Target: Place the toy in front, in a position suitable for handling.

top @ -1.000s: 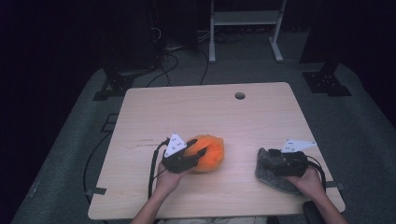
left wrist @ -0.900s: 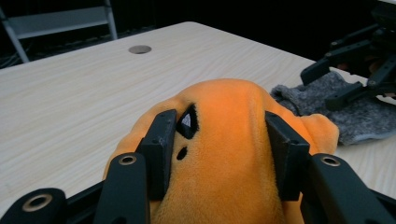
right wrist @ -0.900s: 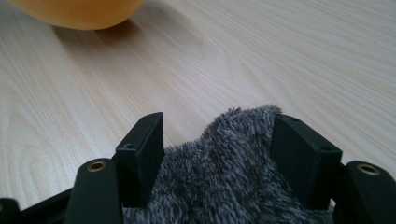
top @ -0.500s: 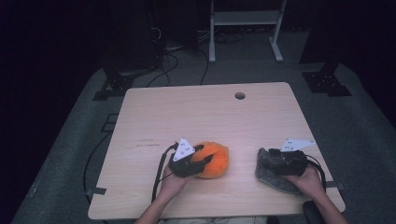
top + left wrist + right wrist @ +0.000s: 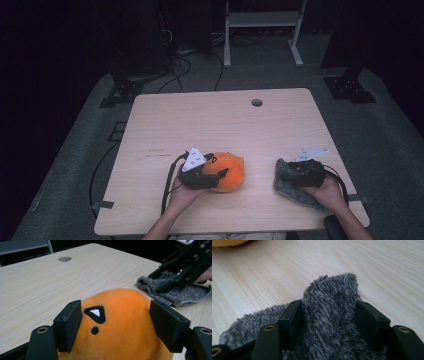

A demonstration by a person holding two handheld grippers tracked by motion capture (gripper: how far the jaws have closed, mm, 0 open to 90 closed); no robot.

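On table (image 5: 210,120), jaws opening around orange plush (image 5: 120,322); grey cloth (image 5: 329,315) between right jaws

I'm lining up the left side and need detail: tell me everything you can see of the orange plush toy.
The orange plush toy is a rounded, soft, short-piled lump with a black-edged white triangle and a black dot stitched on it. It lies on the wooden table, near the front edge, left of the grey fuzzy cloth. The left gripper straddles it; its jaws have just been opening, the left pad at the fabric, the right one seemingly just off it.
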